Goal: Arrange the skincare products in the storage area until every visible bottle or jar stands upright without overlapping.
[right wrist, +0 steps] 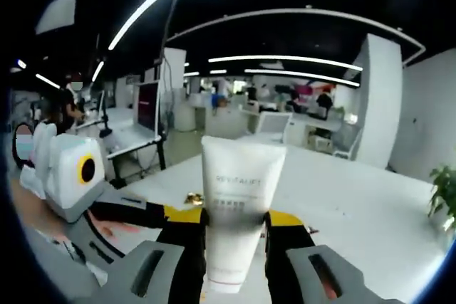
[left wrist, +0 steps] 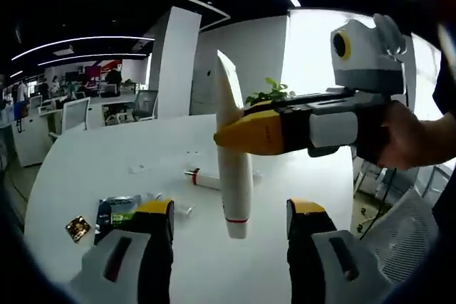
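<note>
A white tube [left wrist: 234,169] with a red band near its cap hangs upright above the white table [left wrist: 107,161], cap end down. My right gripper [left wrist: 246,135] comes in from the right and is shut on the tube's middle. In the right gripper view the same tube [right wrist: 239,197] stands between the yellow-tipped jaws of my right gripper [right wrist: 235,222]. My left gripper [left wrist: 231,211] is open, its jaws wide on either side of the tube's lower end and not touching it. It shows from the side as the left gripper [right wrist: 167,213]. A second white tube [left wrist: 206,178] lies flat on the table.
Green sachets [left wrist: 117,211] and a small gold packet [left wrist: 78,228] lie at the table's near left. A potted plant [left wrist: 271,94] stands at the far edge. A grey office chair [left wrist: 399,226] is at the right. A person's hand [left wrist: 406,133] holds the right gripper.
</note>
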The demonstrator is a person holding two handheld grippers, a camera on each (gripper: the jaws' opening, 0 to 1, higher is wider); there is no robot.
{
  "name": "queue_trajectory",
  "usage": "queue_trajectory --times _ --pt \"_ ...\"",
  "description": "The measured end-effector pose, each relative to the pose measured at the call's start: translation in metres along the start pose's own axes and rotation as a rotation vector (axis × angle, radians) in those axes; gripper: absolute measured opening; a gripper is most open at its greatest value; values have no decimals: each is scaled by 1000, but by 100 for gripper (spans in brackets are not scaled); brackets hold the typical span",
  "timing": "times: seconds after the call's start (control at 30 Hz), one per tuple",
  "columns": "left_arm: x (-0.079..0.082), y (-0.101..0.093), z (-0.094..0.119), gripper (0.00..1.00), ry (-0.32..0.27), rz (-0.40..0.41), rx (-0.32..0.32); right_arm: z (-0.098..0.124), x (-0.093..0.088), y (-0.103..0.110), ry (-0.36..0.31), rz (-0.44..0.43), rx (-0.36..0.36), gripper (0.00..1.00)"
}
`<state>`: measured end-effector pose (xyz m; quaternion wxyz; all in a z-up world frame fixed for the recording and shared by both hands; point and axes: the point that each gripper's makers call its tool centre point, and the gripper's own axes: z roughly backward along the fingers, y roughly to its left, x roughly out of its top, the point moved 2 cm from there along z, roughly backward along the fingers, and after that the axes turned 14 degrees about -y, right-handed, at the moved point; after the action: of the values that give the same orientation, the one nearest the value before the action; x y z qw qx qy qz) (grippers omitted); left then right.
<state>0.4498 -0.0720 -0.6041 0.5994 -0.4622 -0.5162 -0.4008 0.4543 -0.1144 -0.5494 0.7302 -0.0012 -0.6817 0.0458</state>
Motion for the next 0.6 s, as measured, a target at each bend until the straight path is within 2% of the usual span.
queue_trajectory --times 0.23,0.47,0.6 --pt "8 -6 -12 45 -24 2 -46 2 4 7 -12 -19 11 23" --pt "12 -7 -15 35 -42 22 -54 5 6 9 -18 -22 9 23" --pt "14 -8 -20 28 -53 5 -47 10 8 11 -26 -23 20 24"
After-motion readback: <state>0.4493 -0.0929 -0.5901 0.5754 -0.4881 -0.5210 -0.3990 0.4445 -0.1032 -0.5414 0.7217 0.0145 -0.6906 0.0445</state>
